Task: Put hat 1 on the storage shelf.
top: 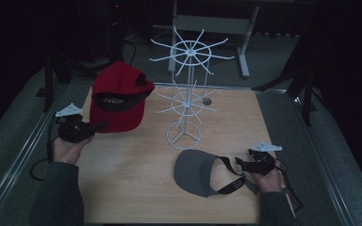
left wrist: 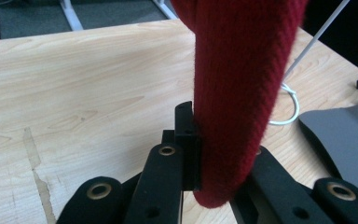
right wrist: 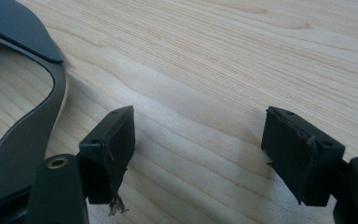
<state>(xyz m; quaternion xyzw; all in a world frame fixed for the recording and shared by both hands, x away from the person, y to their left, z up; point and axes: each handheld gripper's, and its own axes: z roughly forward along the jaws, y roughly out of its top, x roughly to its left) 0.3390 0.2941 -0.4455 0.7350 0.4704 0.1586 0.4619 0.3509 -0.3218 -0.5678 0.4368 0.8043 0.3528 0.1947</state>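
At the left of the high view the left hand [top: 66, 148] holds the left gripper [top: 96, 126] at the table's left edge, its tip against the lower edge of the red cap [top: 118, 96]. The cap stands lifted in the upper left of the table [top: 136, 188], its dark inner band facing the camera. In the left gripper view the jaws are clamped on a thick fold of the red cap [left wrist: 235, 93] — the knit-looking fabric rises from between them to the top of the frame, and the left gripper [left wrist: 216, 186] sits low at bottom centre over pale wood.

In the middle of the high view a white wire rack [top: 186, 89] stands on a ring base, with two tiers of spokes, one above the other. Part of its base ring and a thin rod show at the right of the left gripper view, behind the cap.

Lower centre-right, a grey visor [top: 195, 172] lies flat on the table, its dark strap trailing right toward the right gripper [top: 239, 162]. The right hand [top: 268, 179] holds that gripper low near the table's lower right; in this dim view it seems to touch the strap, though I cannot tell for sure.

In the right gripper view the jaws stand wide apart with bare wood between them — the right gripper [right wrist: 198, 140] holds nothing. The visor [right wrist: 23, 126] curves along the left edge, just beside the left jaw.
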